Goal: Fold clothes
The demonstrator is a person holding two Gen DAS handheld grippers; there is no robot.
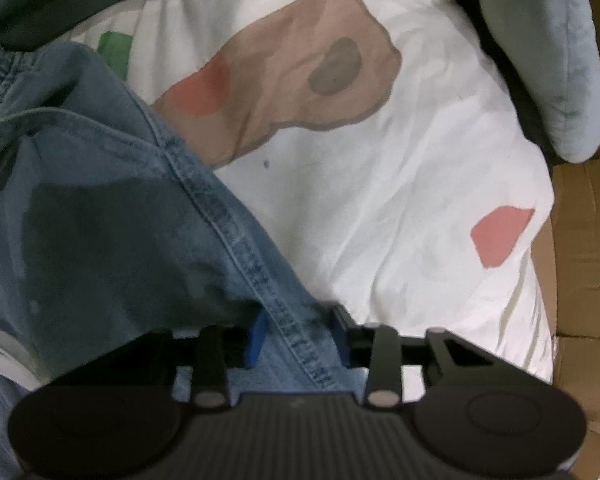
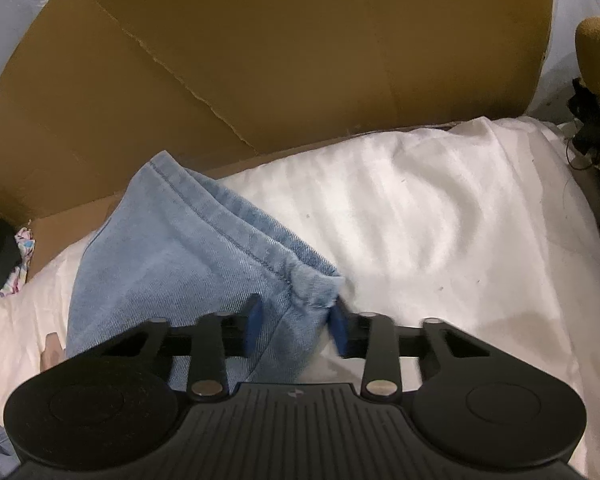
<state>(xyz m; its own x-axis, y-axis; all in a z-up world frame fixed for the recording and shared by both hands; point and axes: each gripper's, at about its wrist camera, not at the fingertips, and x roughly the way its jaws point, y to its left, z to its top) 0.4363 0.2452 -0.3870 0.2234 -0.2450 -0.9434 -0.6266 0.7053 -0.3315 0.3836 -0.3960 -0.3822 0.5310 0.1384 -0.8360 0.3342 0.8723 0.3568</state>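
Denim jeans (image 1: 100, 208) lie on white bedding (image 1: 380, 200). Left gripper (image 1: 298, 340) pinches side seam; right gripper (image 2: 296, 328) clamps hem corner (image 2: 312, 288). Keep both grips firm, lift evenly, keep fabric taut, line up edges before laying fold down.

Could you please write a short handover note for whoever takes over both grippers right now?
Left gripper: jaws closed on a stitched seam of the blue denim jeans.
Right gripper: jaws closed on the hemmed end of a jeans leg.
The jeans lie rumpled on the white printed bedsheet, with brown cardboard behind.
Done: both ends gripped.
Left: no fold is made yet; probably lift, straighten, and bring hem toward the waist.
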